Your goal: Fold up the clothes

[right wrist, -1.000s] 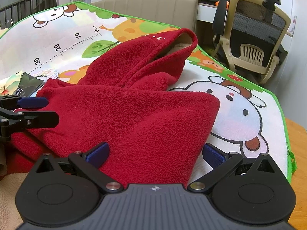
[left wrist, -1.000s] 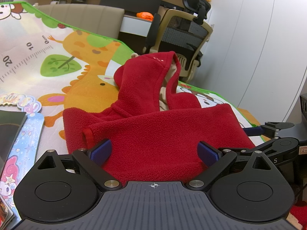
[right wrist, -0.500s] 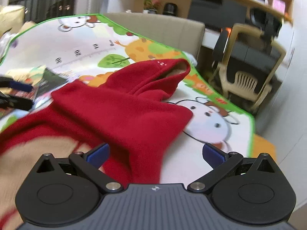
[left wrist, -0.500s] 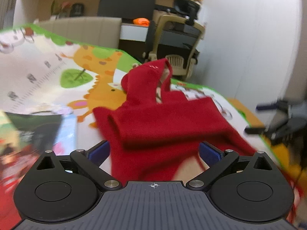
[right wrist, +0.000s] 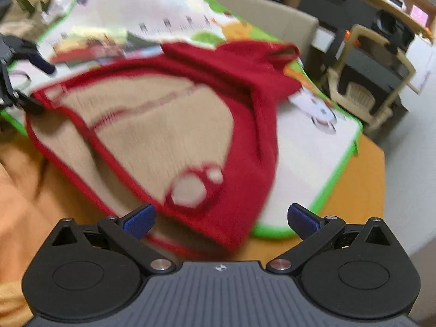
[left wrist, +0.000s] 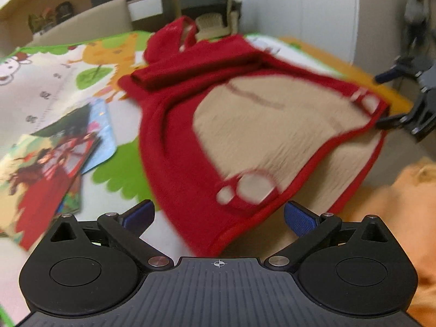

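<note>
On the animal play mat, the red hooded fleece is lying with its tan inside showing and its bottom edge hanging toward the grippers. The left gripper and the right gripper are both standing wide open, holding nothing. To fold it well, each one should be pinching a bottom corner, lifting together, and laying the edge flat up by the hood. A second ago the fleece was folded with only red showing; now the bottom has dropped open and both grippers are further back.
</note>
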`<state>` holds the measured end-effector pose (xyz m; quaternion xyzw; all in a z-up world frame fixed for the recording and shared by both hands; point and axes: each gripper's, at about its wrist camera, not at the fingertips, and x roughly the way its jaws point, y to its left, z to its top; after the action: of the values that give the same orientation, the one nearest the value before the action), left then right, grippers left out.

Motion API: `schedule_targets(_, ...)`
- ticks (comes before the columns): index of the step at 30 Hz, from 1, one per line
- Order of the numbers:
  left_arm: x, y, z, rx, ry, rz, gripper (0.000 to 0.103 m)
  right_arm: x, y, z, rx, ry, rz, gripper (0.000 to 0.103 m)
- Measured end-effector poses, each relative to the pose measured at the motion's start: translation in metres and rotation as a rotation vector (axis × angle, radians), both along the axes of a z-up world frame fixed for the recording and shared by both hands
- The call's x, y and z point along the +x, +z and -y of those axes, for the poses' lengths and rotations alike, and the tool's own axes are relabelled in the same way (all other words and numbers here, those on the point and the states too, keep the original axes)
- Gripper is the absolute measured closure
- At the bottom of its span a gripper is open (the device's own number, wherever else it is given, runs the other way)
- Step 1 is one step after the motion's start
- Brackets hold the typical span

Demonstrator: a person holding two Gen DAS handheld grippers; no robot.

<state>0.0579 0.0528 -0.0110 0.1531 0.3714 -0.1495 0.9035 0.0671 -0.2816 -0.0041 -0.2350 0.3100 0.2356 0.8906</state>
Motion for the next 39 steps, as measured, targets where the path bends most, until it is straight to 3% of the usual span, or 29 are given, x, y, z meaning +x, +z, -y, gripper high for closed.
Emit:
schedule_targets(3, -0.002, -0.008, -0.008, 0.126, 0.078, 0.045, 0.000, -0.001, -0.004, 0.008, -0.076, -0.088, 0.078, 0.000)
schedule_targets(6, -0.003, -0.002, -0.025, 0.182, 0.173, 0.111, 0.000, 0.003, 0.001, 0.023, -0.142, -0.200, 0.192, 0.000)
schedule_targets(11, 0.013, 0.053, -0.056, -0.043, 0.187, 0.149, 0.000, 0.022, 0.055, 0.048, 0.087, -0.179, 0.117, 0.000)
schedule_targets(15, 0.071, 0.078, -0.067, -0.148, 0.213, 0.194, 0.000, 0.080, 0.089, 0.047, 0.174, -0.194, 0.137, 0.000)
schedule_targets(18, 0.131, 0.071, -0.079, -0.269, 0.282, 0.129, 0.000, 0.141, 0.080, 0.034, 0.172, -0.237, 0.103, 0.000)
schedule_targets(21, 0.179, 0.050, -0.101, -0.500, 0.387, -0.054, 0.000, 0.201, 0.050, 0.019, 0.136, -0.290, 0.018, 0.000)
schedule_targets(22, 0.190, 0.045, -0.108, -0.572, 0.409, -0.104, 0.000, 0.215, 0.039, 0.016, 0.127, -0.299, -0.018, 0.000)
schedule_targets(24, 0.187, 0.046, -0.114, -0.642, 0.388, -0.113, 0.000, 0.241, 0.017, 0.011, 0.110, -0.313, -0.090, 0.000)
schedule_targets(27, 0.161, 0.061, -0.114, -0.625, 0.290, 0.000, 0.000, 0.251, 0.001, 0.013, 0.171, -0.303, -0.161, 0.000)
schedule_targets(30, 0.138, 0.080, -0.130, -0.740, 0.257, 0.167, 0.000, 0.257, -0.006, 0.010, 0.170, -0.306, -0.191, 0.000)
schedule_targets(32, 0.129, 0.093, -0.145, -0.825, 0.316, 0.265, 0.000, 0.257, -0.005, 0.012, 0.170, -0.315, -0.193, 0.000)
schedule_targets(33, 0.127, 0.098, -0.147, -0.837, 0.318, 0.286, 0.000, 0.255, -0.003, 0.013, 0.174, -0.323, -0.193, 0.000)
schedule_targets(35, 0.125, 0.104, -0.142, -0.810, 0.224, 0.280, 0.000, 0.253, 0.002, 0.016, 0.182, -0.340, -0.194, 0.000)
schedule_targets(37, 0.120, 0.098, -0.123, -0.740, 0.114, 0.230, 0.000, 0.250, 0.010, 0.021, 0.216, -0.361, -0.176, 0.000)
schedule_targets(39, 0.120, 0.077, -0.093, -0.611, 0.050, 0.147, 0.000, 0.238, 0.023, 0.031, 0.261, -0.371, -0.139, 0.000)
